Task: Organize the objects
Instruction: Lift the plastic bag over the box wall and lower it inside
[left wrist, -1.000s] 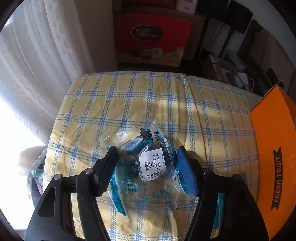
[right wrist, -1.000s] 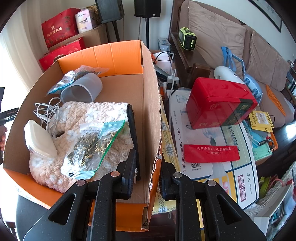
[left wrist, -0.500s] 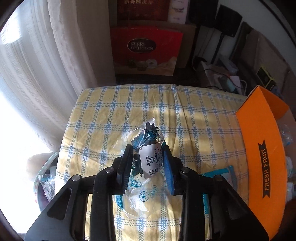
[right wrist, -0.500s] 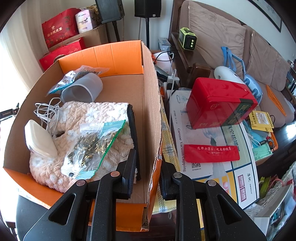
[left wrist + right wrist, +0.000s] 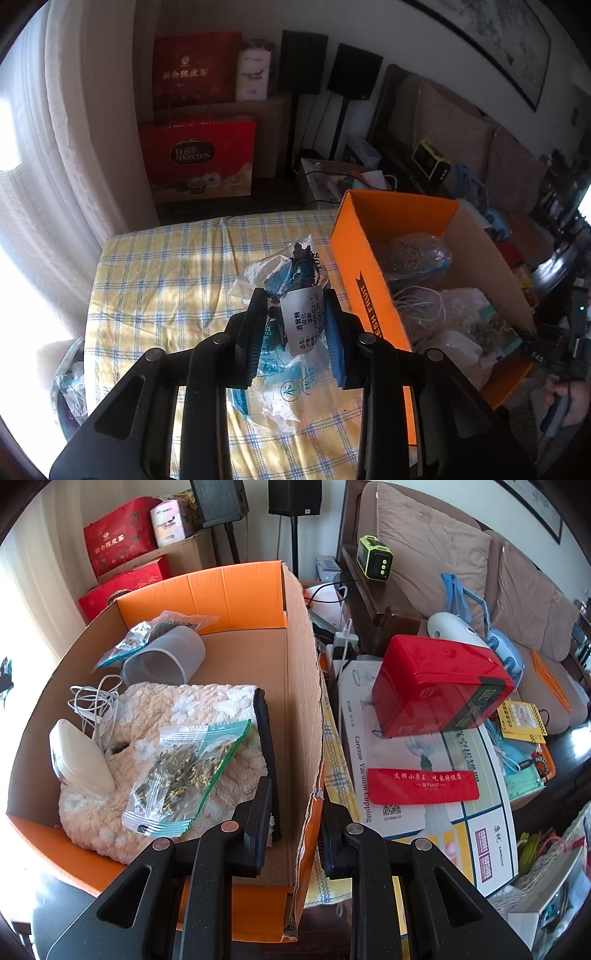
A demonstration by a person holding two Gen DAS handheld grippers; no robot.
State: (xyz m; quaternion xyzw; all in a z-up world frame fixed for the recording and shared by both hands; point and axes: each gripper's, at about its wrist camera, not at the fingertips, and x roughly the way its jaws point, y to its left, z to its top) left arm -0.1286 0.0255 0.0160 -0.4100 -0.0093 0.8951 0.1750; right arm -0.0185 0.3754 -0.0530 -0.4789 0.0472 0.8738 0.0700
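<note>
My left gripper point(image 5: 295, 325) is shut on a clear plastic packet point(image 5: 291, 288) with a white label and dark contents, and holds it raised above the yellow checked cloth point(image 5: 166, 280), just left of the orange cardboard box point(image 5: 369, 310). My right gripper point(image 5: 295, 812) is shut on the box's right wall point(image 5: 306, 709), one finger inside and one outside. In the box lie a fluffy towel point(image 5: 192, 709), a zip bag of dried herbs point(image 5: 181, 775), a white case point(image 5: 79, 757), a white cable point(image 5: 96, 705), a clear cup point(image 5: 162, 661) and another packet point(image 5: 155, 631).
Red gift boxes point(image 5: 199, 155) and speakers point(image 5: 303, 62) stand behind the table. Right of the box are a red tin point(image 5: 436, 686), a vacuum cupping box point(image 5: 417, 794), a sofa point(image 5: 436, 546) and clutter. A bin point(image 5: 70, 387) sits at the lower left of the table.
My left gripper closed on the packet, lifted it off the cloth and swung right, bringing the box into view. My right gripper has stayed clamped on the box wall.
</note>
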